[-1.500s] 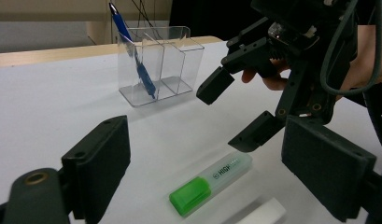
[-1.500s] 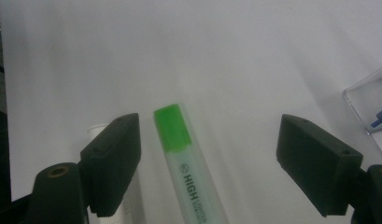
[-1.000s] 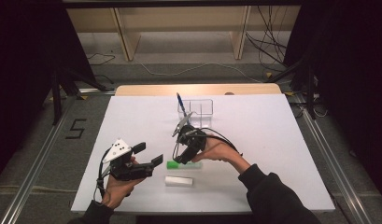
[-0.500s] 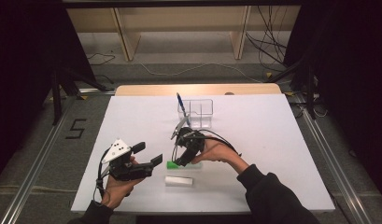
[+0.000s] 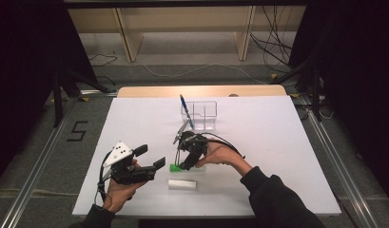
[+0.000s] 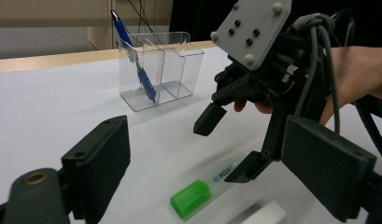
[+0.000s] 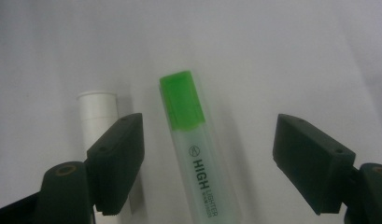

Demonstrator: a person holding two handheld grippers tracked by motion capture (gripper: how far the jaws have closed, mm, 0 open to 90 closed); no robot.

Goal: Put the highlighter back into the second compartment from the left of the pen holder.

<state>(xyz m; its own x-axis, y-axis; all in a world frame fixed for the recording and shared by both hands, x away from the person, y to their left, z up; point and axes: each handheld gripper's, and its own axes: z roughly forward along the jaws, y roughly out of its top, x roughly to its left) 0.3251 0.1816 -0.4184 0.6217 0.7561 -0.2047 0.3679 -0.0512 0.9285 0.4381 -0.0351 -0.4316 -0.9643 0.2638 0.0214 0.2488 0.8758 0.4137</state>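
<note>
Our right gripper point(image 5: 185, 161) hangs wide open over the green highlighter point(image 7: 198, 154).

The highlighter's rear end is cut off in the right gripper view, and its small print is unreadable. Its clear barrel reads "HIGH", the green cap pointing away, lying flat on the white table point(image 5: 277, 142) between our spread fingers point(image 7: 116, 161), touching neither. A white tube point(image 7: 97, 114) lies just outside one finger. Our left gripper point(image 5: 147, 164), likewise open and empty, rests low nearby.

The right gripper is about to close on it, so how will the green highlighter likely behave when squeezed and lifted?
The highlighter looks like rigid plastic, so it should probably stay stiff. Its flattish body lies flat on the table, so it seems unlikely to roll. The glossy barrel may slip slightly between the open jaws of the right gripper.
</note>
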